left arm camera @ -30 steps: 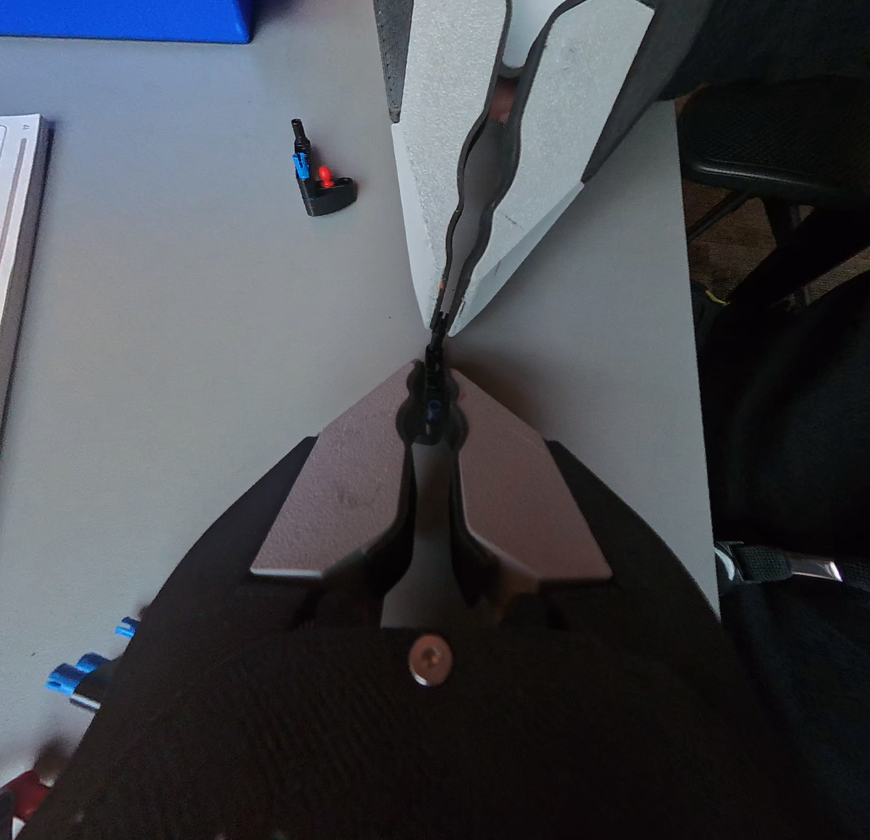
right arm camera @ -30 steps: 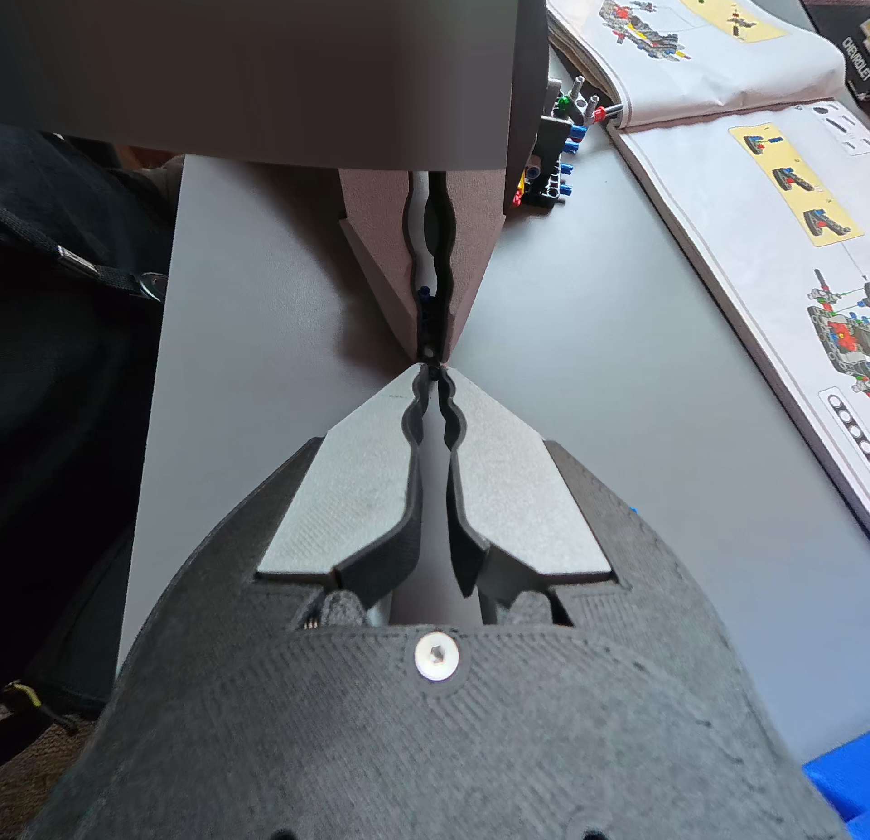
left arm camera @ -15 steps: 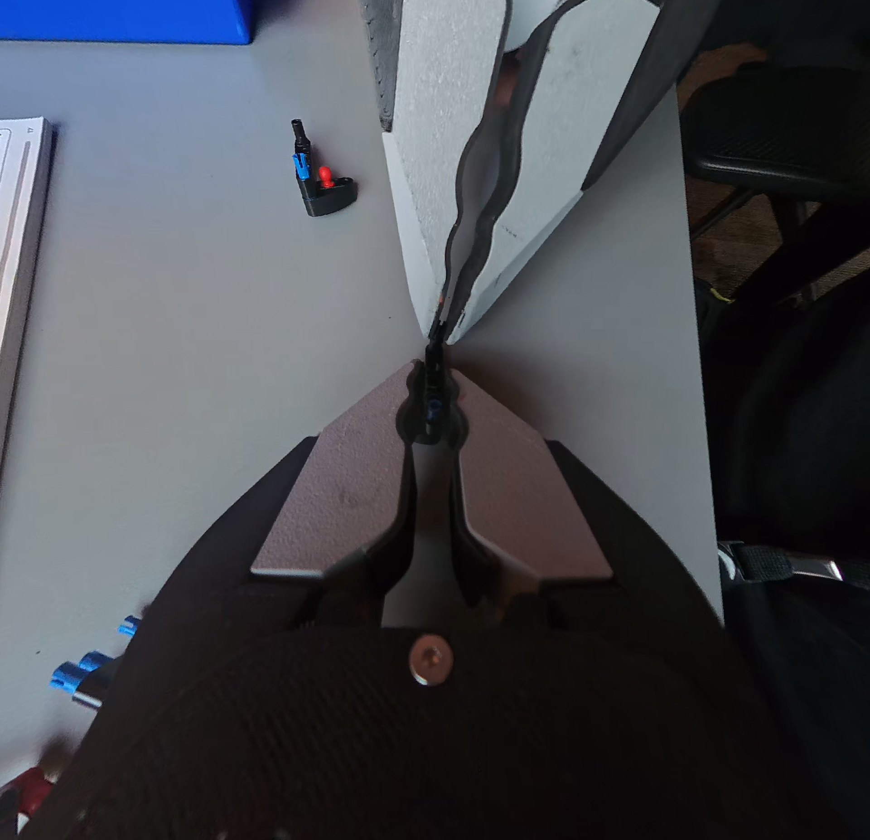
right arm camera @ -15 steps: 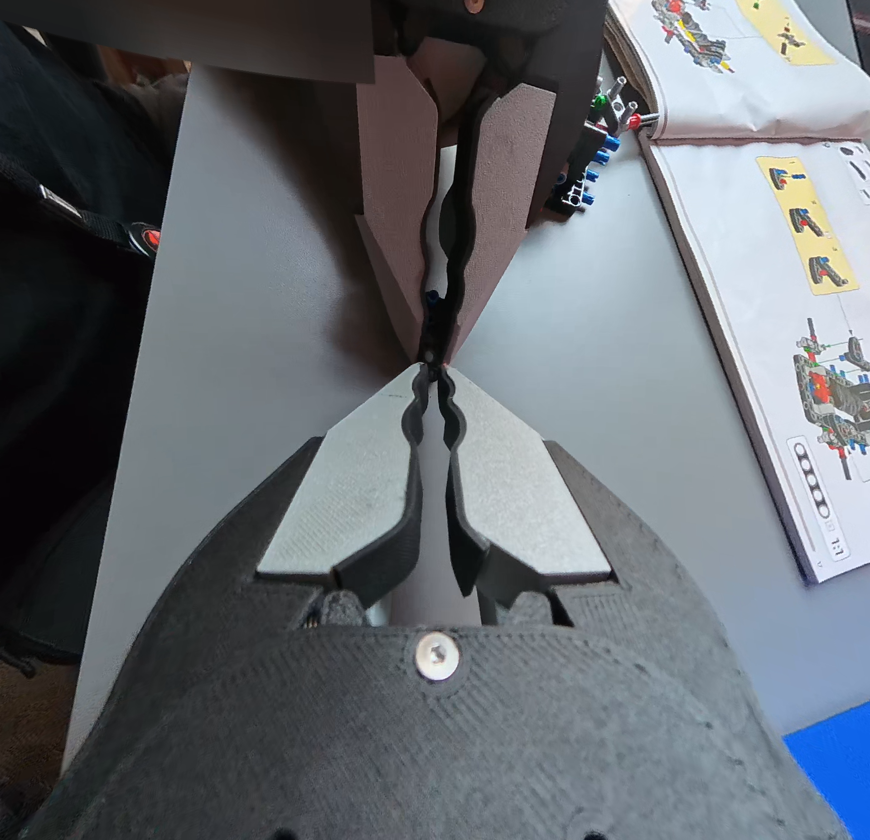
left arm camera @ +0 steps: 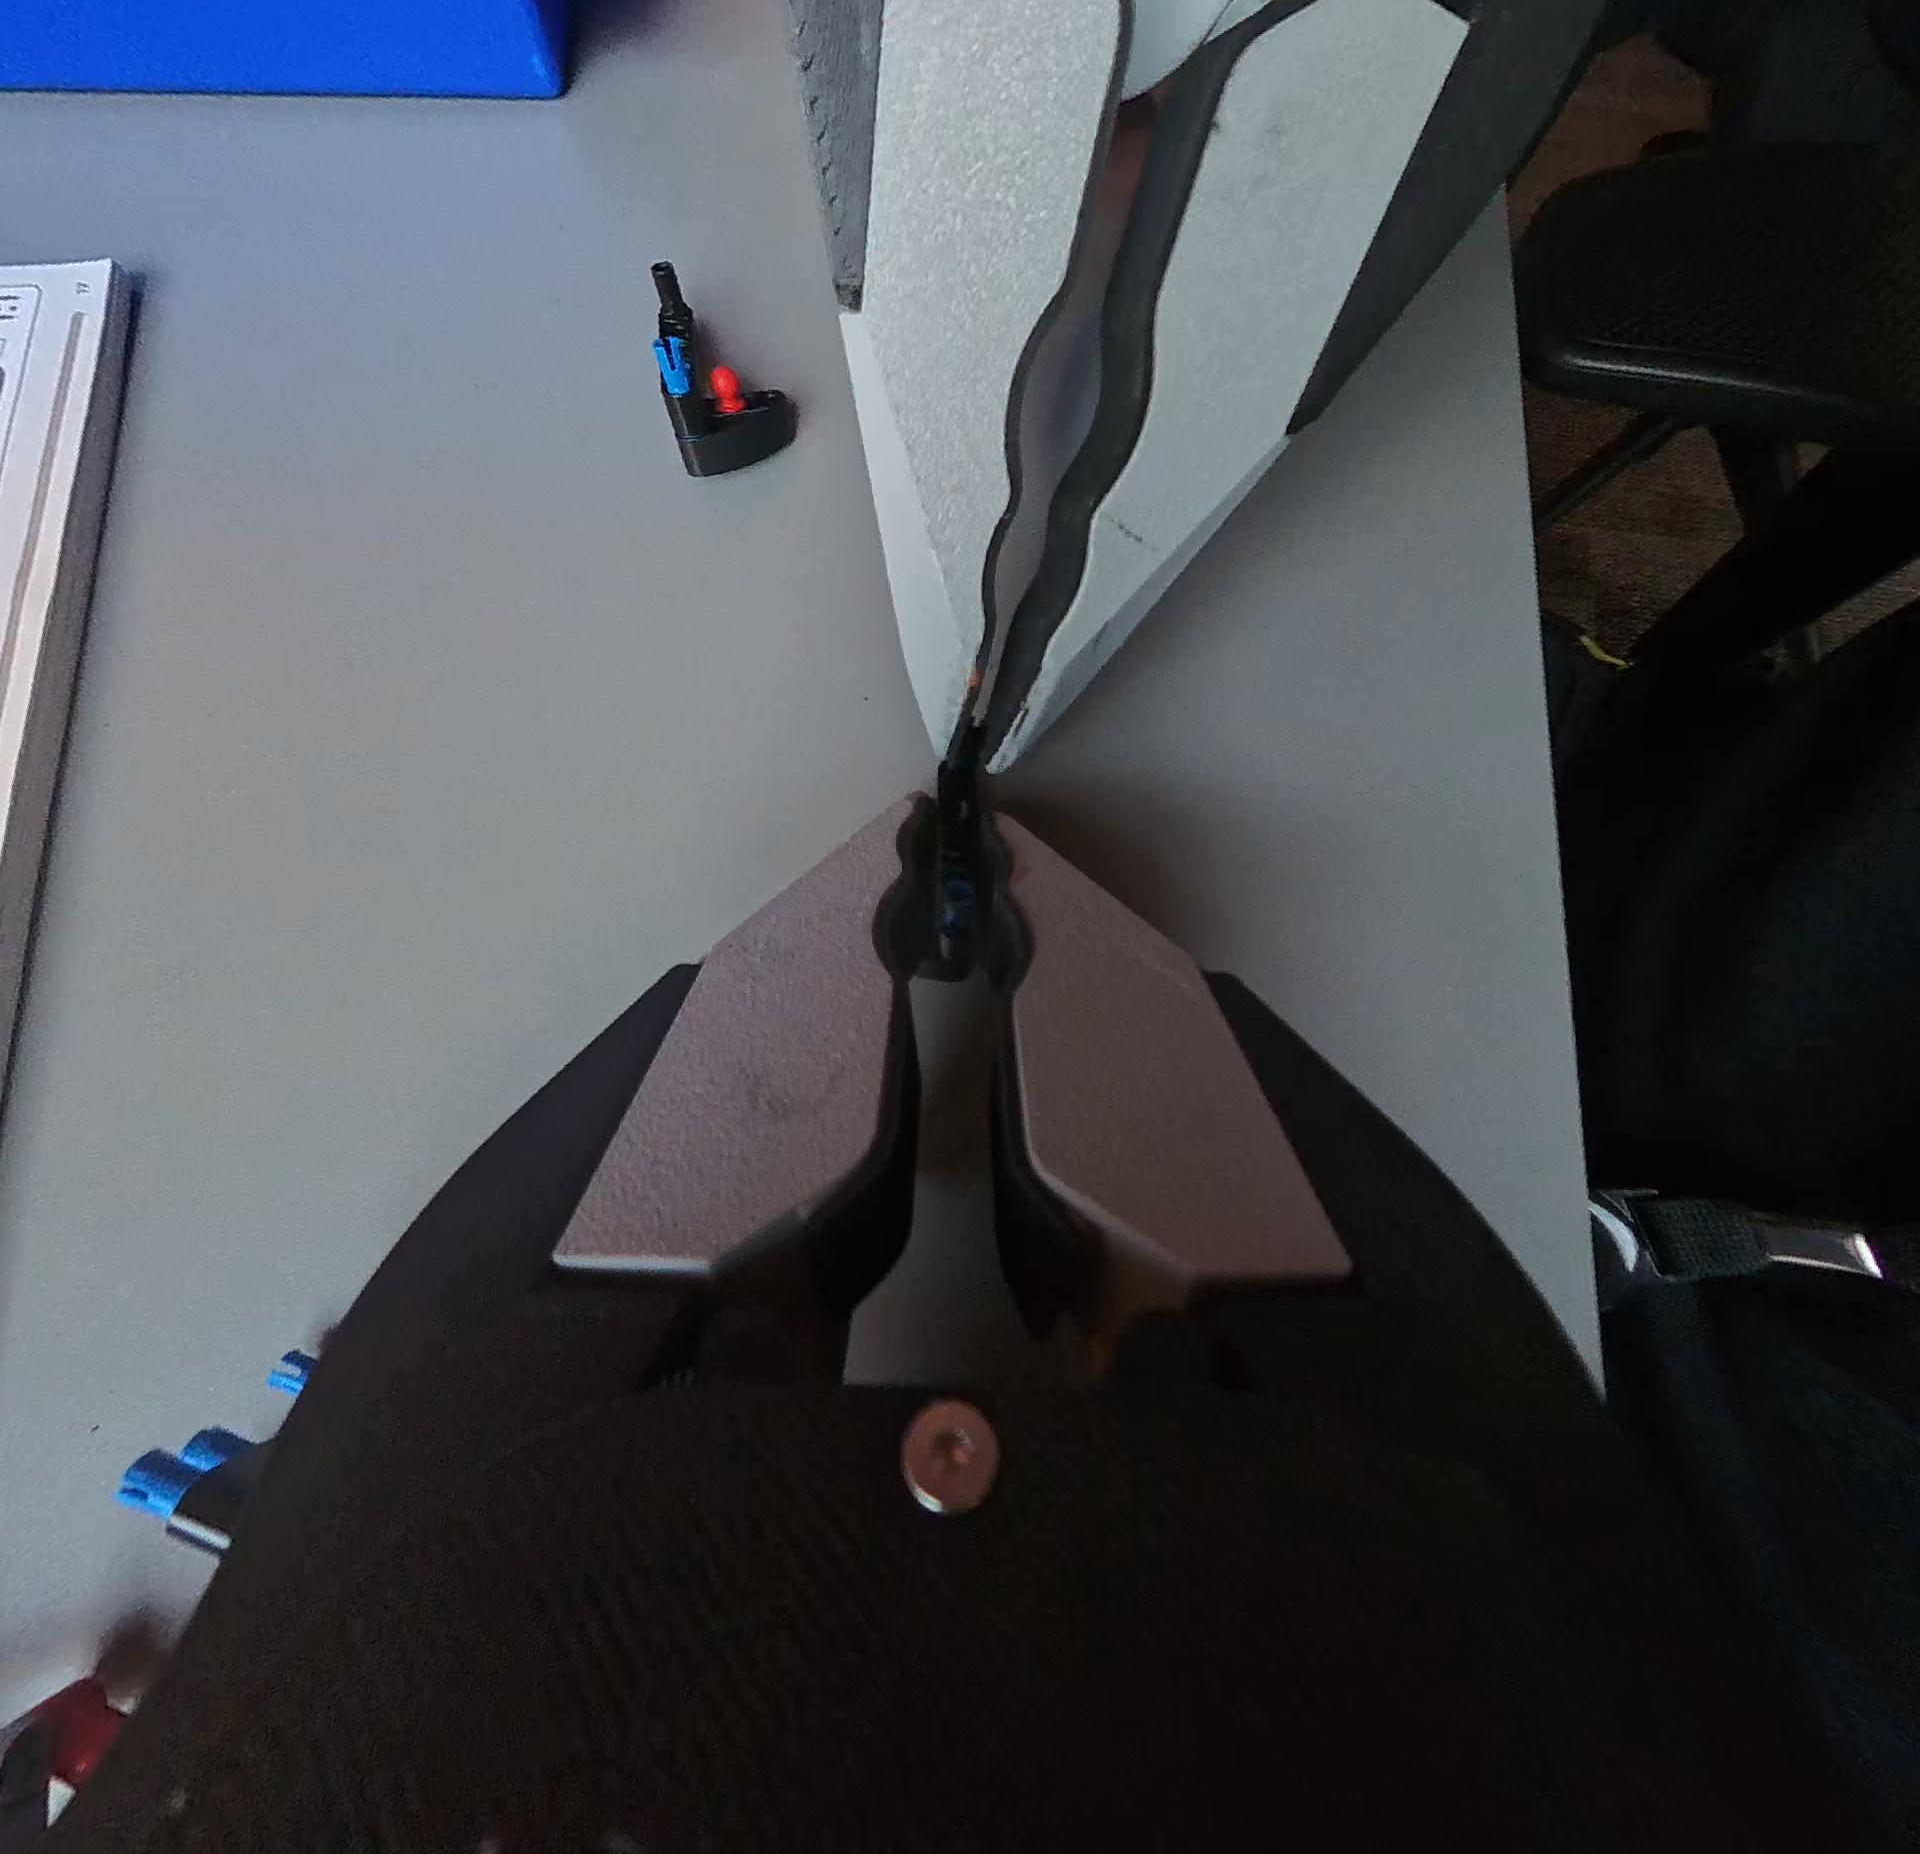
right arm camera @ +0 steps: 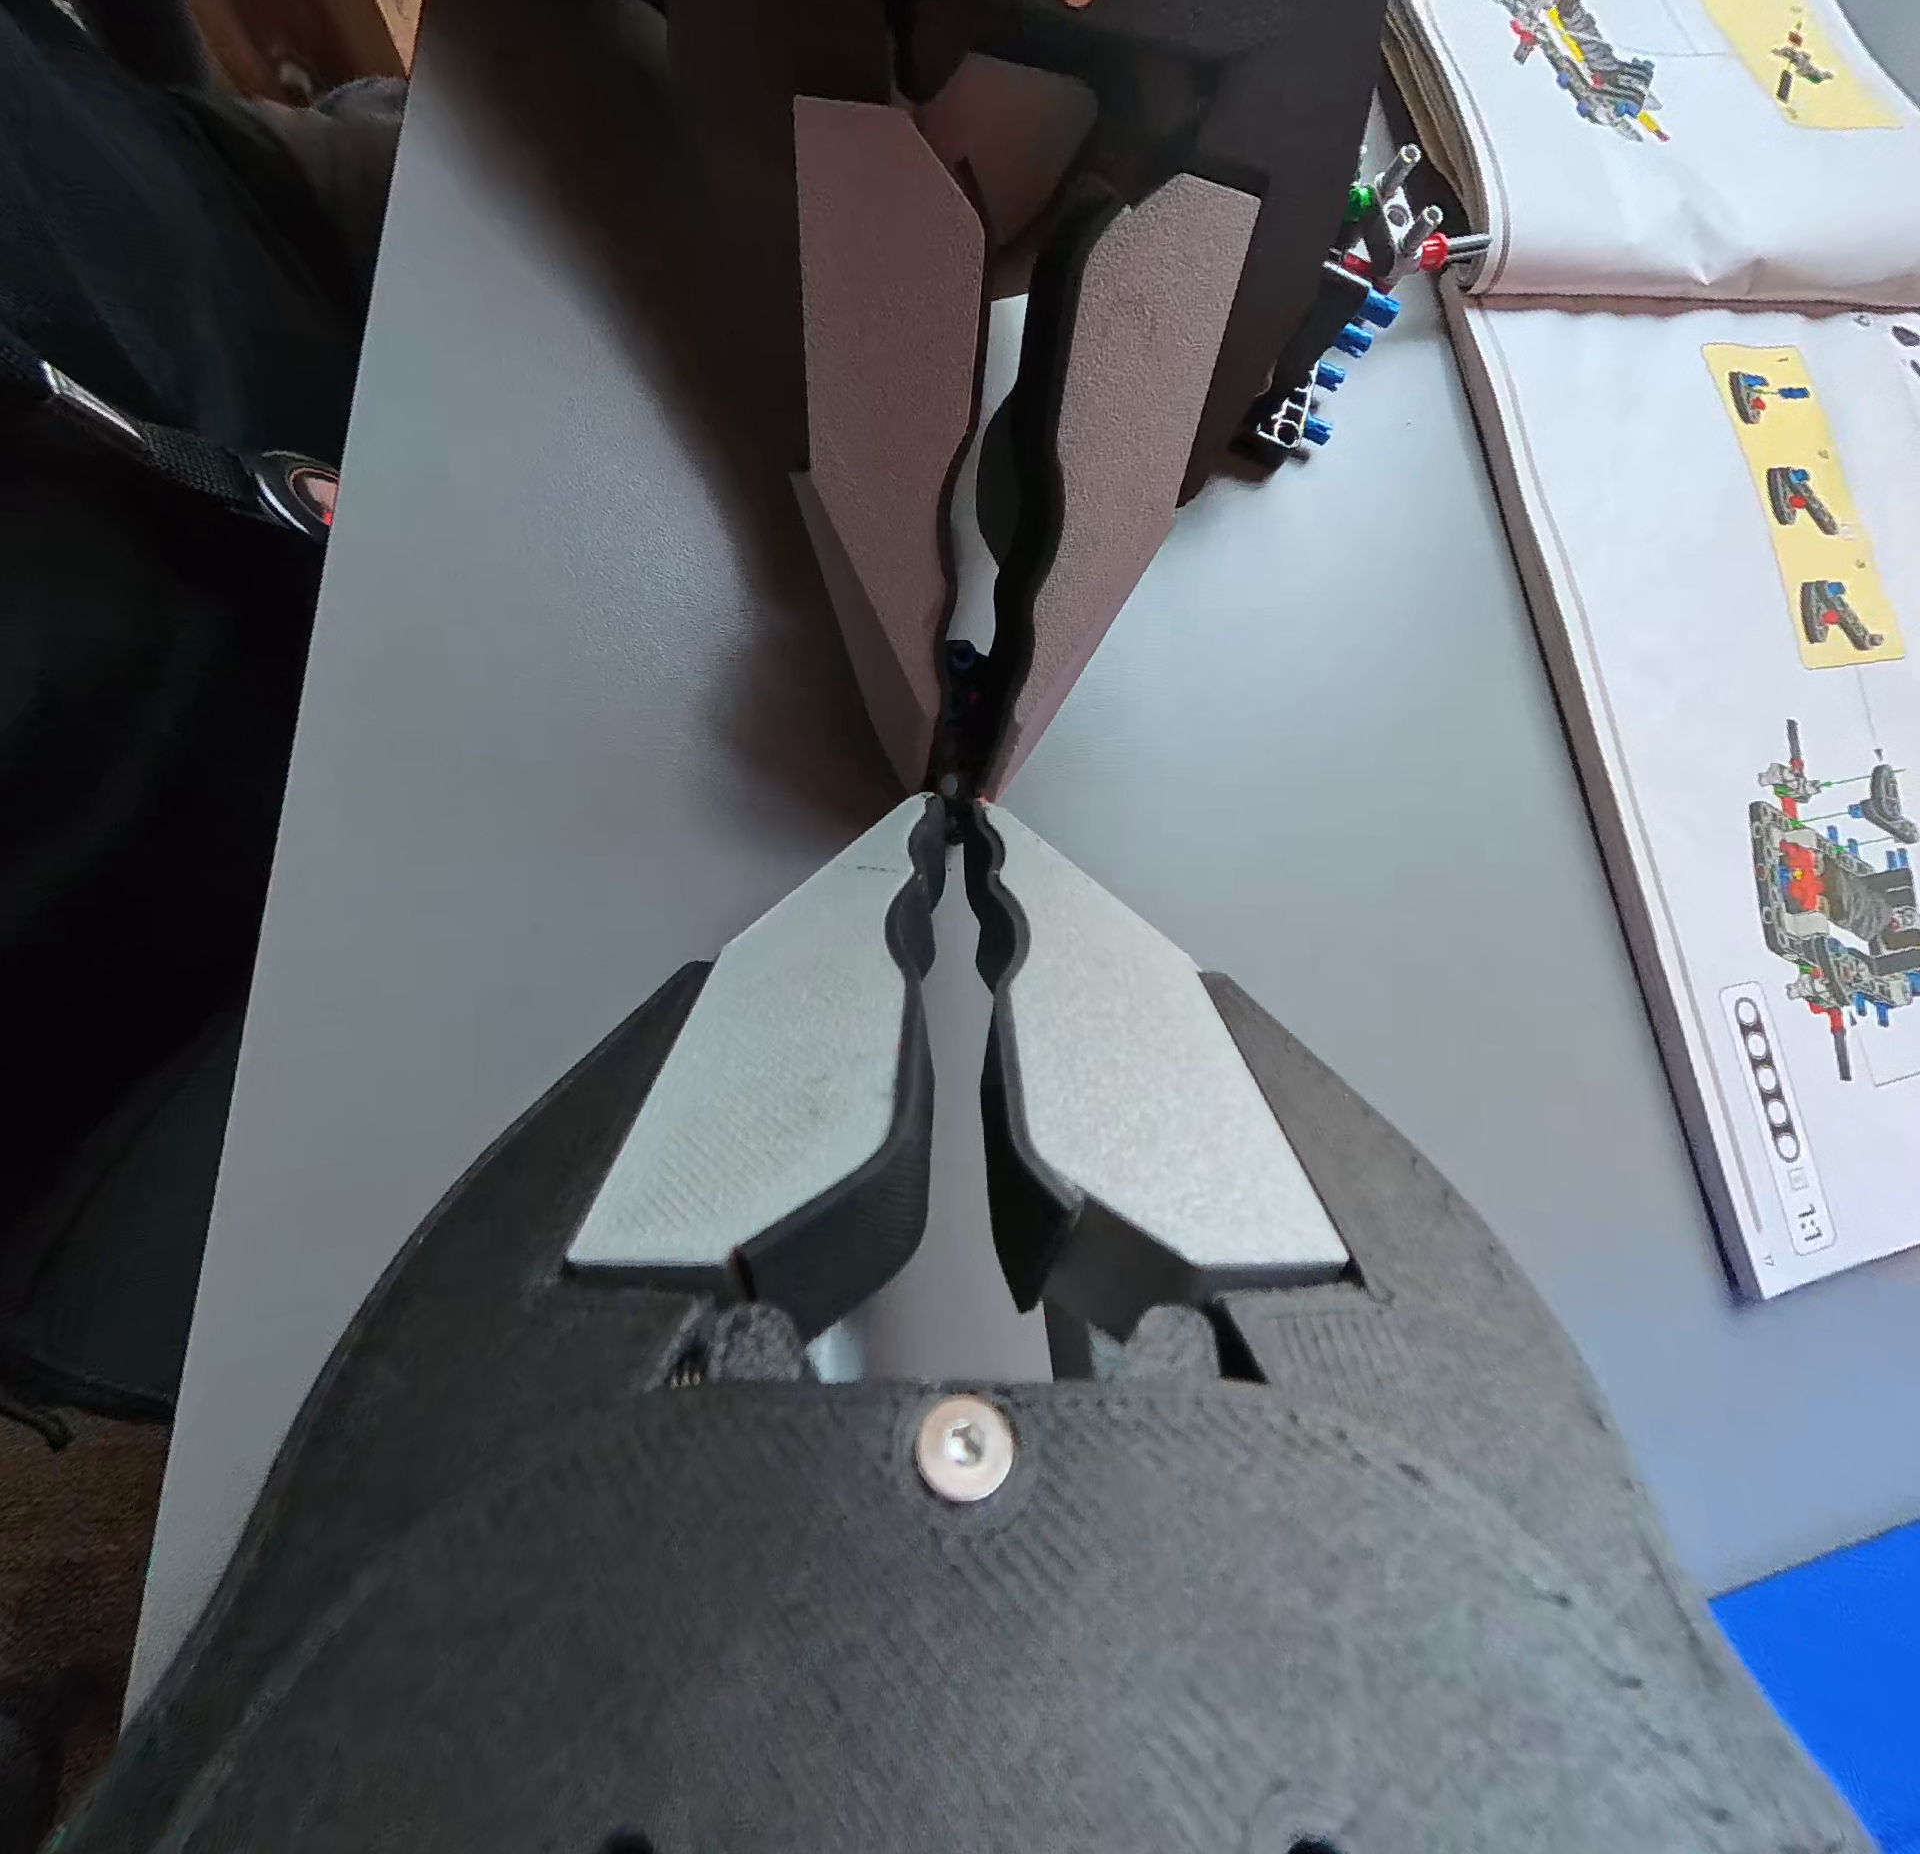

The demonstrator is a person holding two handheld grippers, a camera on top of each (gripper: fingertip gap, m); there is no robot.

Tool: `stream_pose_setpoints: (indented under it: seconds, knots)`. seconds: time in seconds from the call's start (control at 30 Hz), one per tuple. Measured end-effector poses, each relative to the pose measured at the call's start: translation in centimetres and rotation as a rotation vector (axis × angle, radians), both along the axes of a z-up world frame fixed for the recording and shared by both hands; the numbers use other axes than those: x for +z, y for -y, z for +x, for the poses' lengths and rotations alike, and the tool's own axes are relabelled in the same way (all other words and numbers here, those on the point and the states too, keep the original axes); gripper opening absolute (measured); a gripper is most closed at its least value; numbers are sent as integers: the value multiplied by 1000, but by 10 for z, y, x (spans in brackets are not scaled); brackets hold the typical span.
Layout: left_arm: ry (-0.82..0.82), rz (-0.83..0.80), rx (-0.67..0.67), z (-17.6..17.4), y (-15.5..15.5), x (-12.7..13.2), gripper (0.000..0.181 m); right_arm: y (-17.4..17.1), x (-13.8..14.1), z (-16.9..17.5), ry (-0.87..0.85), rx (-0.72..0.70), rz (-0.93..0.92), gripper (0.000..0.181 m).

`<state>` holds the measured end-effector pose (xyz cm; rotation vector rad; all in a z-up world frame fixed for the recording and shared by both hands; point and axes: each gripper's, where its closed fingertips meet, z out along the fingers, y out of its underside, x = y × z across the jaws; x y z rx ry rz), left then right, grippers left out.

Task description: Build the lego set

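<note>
My left gripper (left arm camera: 956, 817) is shut on a small black Lego piece (left arm camera: 957, 874) with a blue pin in it, held above the grey table (left arm camera: 416, 765). My right gripper (right arm camera: 951, 817) meets it tip to tip and is shut on the far end of the same black piece (right arm camera: 956, 739). The right gripper shows in the left wrist view (left arm camera: 982, 750) coming in from the top. The left gripper shows in the right wrist view (right arm camera: 961, 755) coming in from the top. Most of the piece is hidden between the pads.
A small black L-shaped assembly (left arm camera: 732, 417) with blue and red pins lies on the table. A partly built model (right arm camera: 1340, 329) with blue pins stands by the open instruction booklet (right arm camera: 1714, 661). A blue bin (left arm camera: 281, 7) stands at the back. The table edge and a chair (left arm camera: 1714, 298) are on the right.
Both grippers stay joined tip to tip on the black piece. The right wrist view has tilted, so more of the left gripper's body and the booklet show.
</note>
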<state>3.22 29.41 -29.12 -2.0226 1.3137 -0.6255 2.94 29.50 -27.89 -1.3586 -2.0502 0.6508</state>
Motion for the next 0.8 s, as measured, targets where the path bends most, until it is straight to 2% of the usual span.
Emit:
stream_pose_setpoints:
  seconds: [0.1, 0.33, 0.5, 0.6, 0.7, 0.8]
  knots:
    - [-1, 0, 5, -1, -1, 0, 5, -2, -8, 0, 44, -12, -23, 3]
    - [2, 3, -4, 1, 0, 0, 5, 0, -4, -1, -41, -26, -175, 1]
    - [0, 7, 0, 2, -1, 0, 5, -1, 3, 0, -134, -46, -137, 1]
    - [-4, 20, 6, 1, -2, 1, 4, -2, 18, 3, -220, -72, -142, 12]
    - [26, 67, -16, 4, 0, 9, 4, -2, 9, 5, -171, -97, -148, 23]
    - [80, 90, -38, 7, 5, 19, 4, 5, 7, 2, -162, -81, -120, 24]
